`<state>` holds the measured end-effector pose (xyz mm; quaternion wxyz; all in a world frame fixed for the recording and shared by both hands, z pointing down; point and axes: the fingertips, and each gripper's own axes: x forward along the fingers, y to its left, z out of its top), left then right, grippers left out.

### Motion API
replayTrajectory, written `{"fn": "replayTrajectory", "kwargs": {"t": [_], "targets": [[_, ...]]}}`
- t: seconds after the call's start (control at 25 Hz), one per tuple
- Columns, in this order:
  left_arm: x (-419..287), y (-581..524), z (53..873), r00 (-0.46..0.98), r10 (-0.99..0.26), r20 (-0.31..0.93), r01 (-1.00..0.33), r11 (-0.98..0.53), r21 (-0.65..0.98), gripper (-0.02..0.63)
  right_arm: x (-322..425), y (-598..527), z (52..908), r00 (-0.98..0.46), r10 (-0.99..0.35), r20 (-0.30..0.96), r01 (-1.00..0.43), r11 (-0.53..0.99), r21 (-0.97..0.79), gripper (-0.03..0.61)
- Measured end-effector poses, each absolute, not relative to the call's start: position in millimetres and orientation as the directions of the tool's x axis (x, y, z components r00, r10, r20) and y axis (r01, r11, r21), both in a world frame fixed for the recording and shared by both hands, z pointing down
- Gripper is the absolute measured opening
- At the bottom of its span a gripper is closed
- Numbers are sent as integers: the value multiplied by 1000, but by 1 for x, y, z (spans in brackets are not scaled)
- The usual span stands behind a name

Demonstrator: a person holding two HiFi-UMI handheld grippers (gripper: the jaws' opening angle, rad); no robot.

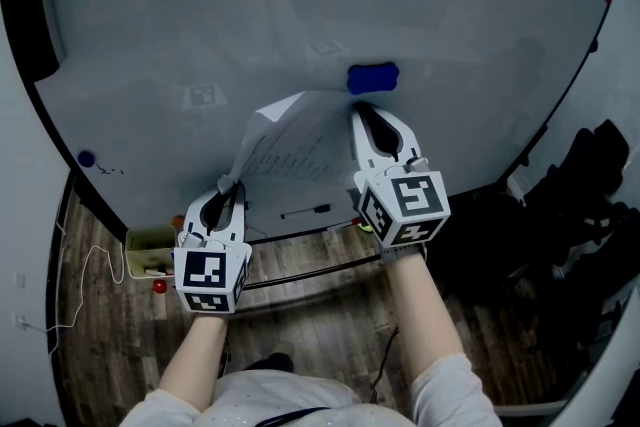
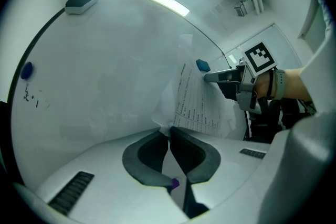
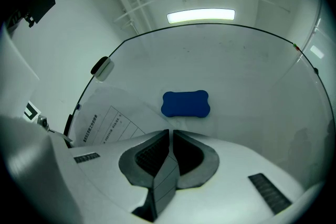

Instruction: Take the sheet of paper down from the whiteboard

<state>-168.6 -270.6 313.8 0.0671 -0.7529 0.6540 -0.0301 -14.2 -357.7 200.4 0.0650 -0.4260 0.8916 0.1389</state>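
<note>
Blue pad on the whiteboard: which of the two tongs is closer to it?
Right. The right tongs grip the sheet of paper just below the blue pad. The left tongs pinch the sheet's lower left edge, well down and to the left of the pad.

Wood-plank floor (image 1: 110, 355) below, strip light (image 3: 201, 16) glowing overhead.

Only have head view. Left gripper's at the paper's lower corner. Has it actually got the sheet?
Observer: Yes. Left gripper view shows the left gripper shut on the sheet of paper, which crumples just ahead of the jaws.
Operator: Right one?
Observer: In its own view the right gripper is shut on the sheet's edge; paper runs back between the jaws.
Operator: Touching the magnet?
Observer: No. The blue magnet sits on the whiteboard just above the jaws, with a gap between.
</note>
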Motion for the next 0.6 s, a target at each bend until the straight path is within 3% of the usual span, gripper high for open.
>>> {"fn": "replayTrajectory", "kwargs": {"t": [0.6], "targets": [[-158, -266, 313, 192, -978, -81, -975, -181, -126, 21, -6, -356, 237, -627, -763, -158, -778, 603, 174, 20]]}}
